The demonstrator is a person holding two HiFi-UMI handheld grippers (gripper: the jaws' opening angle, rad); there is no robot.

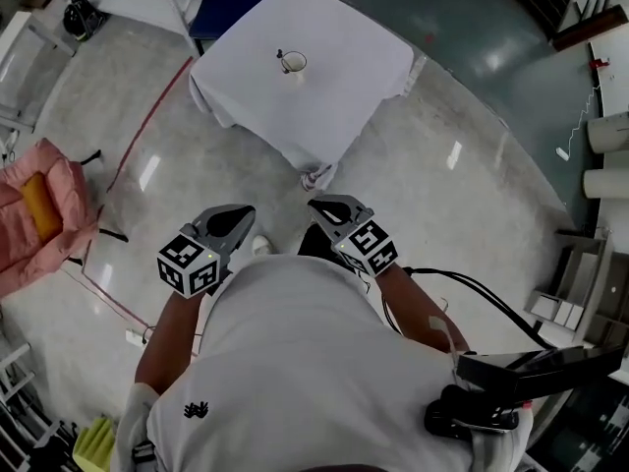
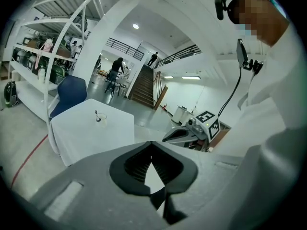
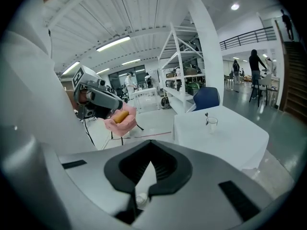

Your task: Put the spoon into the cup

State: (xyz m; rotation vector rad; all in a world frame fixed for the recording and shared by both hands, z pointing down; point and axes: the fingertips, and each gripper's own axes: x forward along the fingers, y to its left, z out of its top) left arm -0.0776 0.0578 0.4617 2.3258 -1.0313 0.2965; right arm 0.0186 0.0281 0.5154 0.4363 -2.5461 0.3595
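A clear cup (image 1: 294, 63) stands on a table under a white cloth (image 1: 334, 96), far from me across the floor. A dark spoon (image 1: 281, 57) sticks up at the cup's rim and seems to stand inside it. The cup (image 2: 101, 118) and spoon (image 2: 96, 113) look tiny in the left gripper view, as do the cup (image 3: 211, 122) and spoon (image 3: 206, 114) in the right gripper view. My left gripper (image 1: 244, 212) and right gripper (image 1: 318, 205) hang side by side in front of my chest, well short of the table. Both are shut with nothing in them (image 2: 152, 143) (image 3: 151, 143).
A pink padded seat (image 1: 39, 214) with a yellow thing on it is at the left. A red line (image 1: 147, 126) runs over the glossy floor. A blue chair (image 2: 72, 92) and white shelves (image 2: 33, 56) stand behind the table. White rolls (image 1: 609, 131) lie at the right.
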